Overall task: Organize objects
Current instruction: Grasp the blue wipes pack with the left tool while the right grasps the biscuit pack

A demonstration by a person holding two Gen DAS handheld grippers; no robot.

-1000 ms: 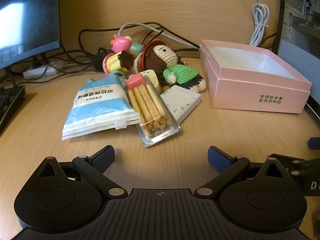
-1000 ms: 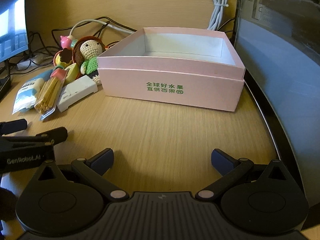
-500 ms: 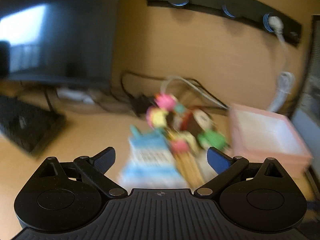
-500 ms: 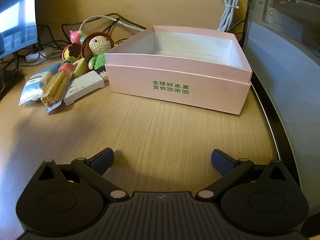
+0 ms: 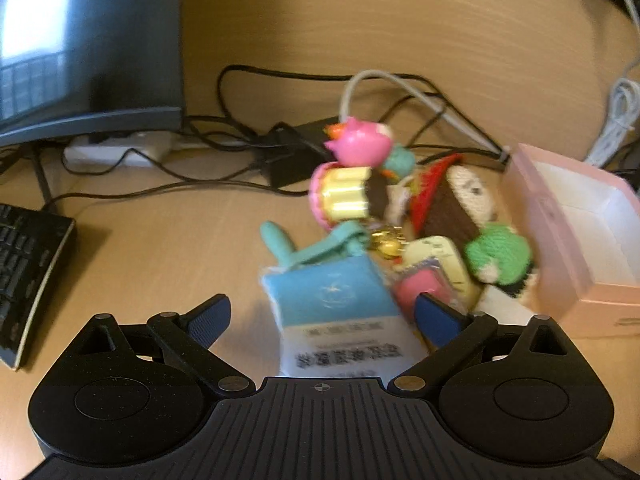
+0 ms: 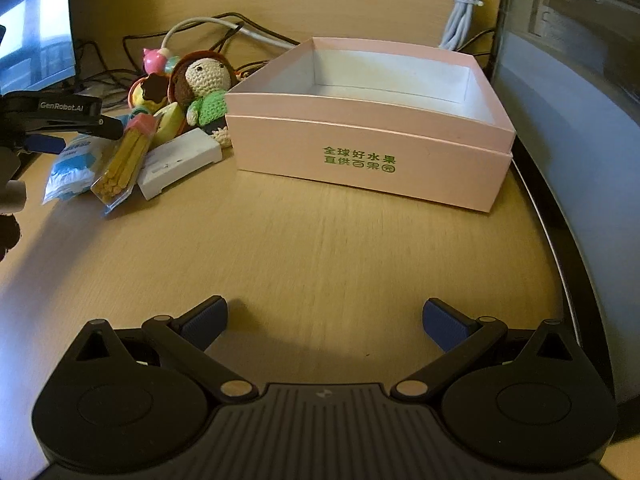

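A pile of small things lies on the wooden desk: a blue-and-white wipes pack point(image 5: 340, 312) point(image 6: 72, 164), a clear pack of biscuit sticks point(image 6: 122, 164), a white flat case point(image 6: 180, 162), a crocheted doll point(image 5: 472, 216) point(image 6: 204, 88) and plastic toys point(image 5: 352, 184). An empty pink box point(image 6: 368, 148) point(image 5: 568, 232) stands to their right. My left gripper point(image 5: 322, 316) is open, its fingers astride the wipes pack from above. My right gripper point(image 6: 326, 320) is open over bare desk in front of the box.
A monitor point(image 5: 80, 40) and a black keyboard point(image 5: 28, 272) stand at the left. Black cables and a power strip point(image 5: 120, 148) run behind the pile. A dark computer case point(image 6: 580, 80) rises right of the box. White coiled cable point(image 6: 464, 0) hangs on the back wall.
My left gripper has lifted, swung over the pile and come down around the wipes pack. The right gripper has drawn slightly back from the box. Both stay open.
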